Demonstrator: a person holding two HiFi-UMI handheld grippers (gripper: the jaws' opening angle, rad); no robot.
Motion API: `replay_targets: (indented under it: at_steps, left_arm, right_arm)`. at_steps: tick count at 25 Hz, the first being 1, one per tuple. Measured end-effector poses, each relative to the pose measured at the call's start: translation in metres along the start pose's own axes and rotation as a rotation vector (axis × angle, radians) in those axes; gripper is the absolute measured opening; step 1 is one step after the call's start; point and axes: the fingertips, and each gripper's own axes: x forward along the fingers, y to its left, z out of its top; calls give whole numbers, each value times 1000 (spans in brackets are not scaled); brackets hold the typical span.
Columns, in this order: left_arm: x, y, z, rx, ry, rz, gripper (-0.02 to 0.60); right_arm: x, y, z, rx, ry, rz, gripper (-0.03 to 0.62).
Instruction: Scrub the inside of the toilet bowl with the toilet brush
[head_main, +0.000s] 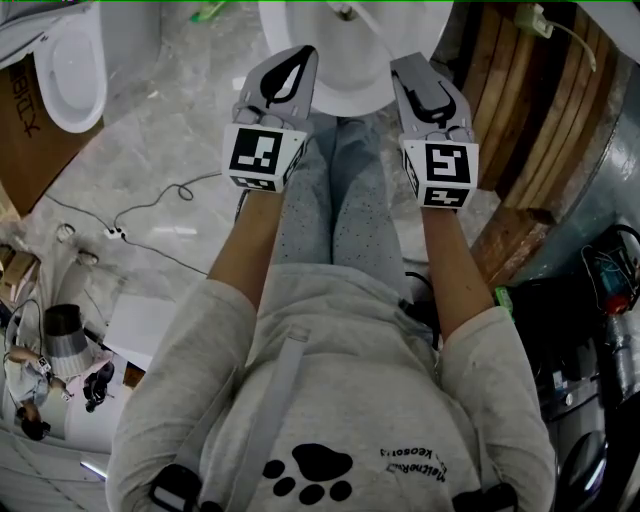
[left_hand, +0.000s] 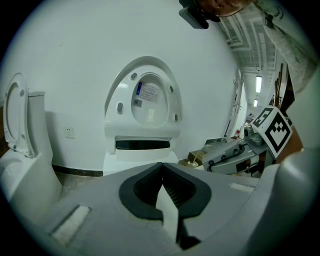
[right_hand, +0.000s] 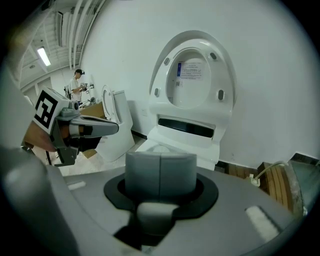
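Head view shows the left hand-held gripper (head_main: 298, 55) and the right hand-held gripper (head_main: 410, 65) held side by side above the person's legs, both pointing forward. The toilet bowl (head_main: 345, 60) lies straight ahead of them, between the two jaw tips, and its white rim fills the space in front.

In the left gripper view, the left hand-held gripper (left_hand: 161, 167) is clenched: its two jaws meet and carry nothing. In the right gripper view, the right hand-held gripper (right_hand: 160, 172) is also clenched, its pads pressed flat together with nothing between them.

Both gripper views look at the toilet from the front. Its lid (right_hand: 192, 75) stands upright against the white wall (left_hand: 75, 60), beyond the bowl.

A second toilet (head_main: 70, 70) stands on the floor to the left of the left hand-held gripper, well apart from it. A thin cable (head_main: 150, 210) lies on the floor on that same side. Wooden planks (head_main: 510, 110) lie to the right of the right hand-held gripper.
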Motion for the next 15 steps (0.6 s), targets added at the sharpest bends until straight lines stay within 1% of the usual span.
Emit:
replay_targets:
  at_steps: [6, 15]
  left_arm:
    - [4, -2, -22, -41, 44, -8, -5]
    - [4, -3, -47, -45, 105, -30, -6]
  right_arm:
    - [5, 3, -20, 2, 44, 16, 149]
    - [13, 14, -49, 7, 132, 30, 149]
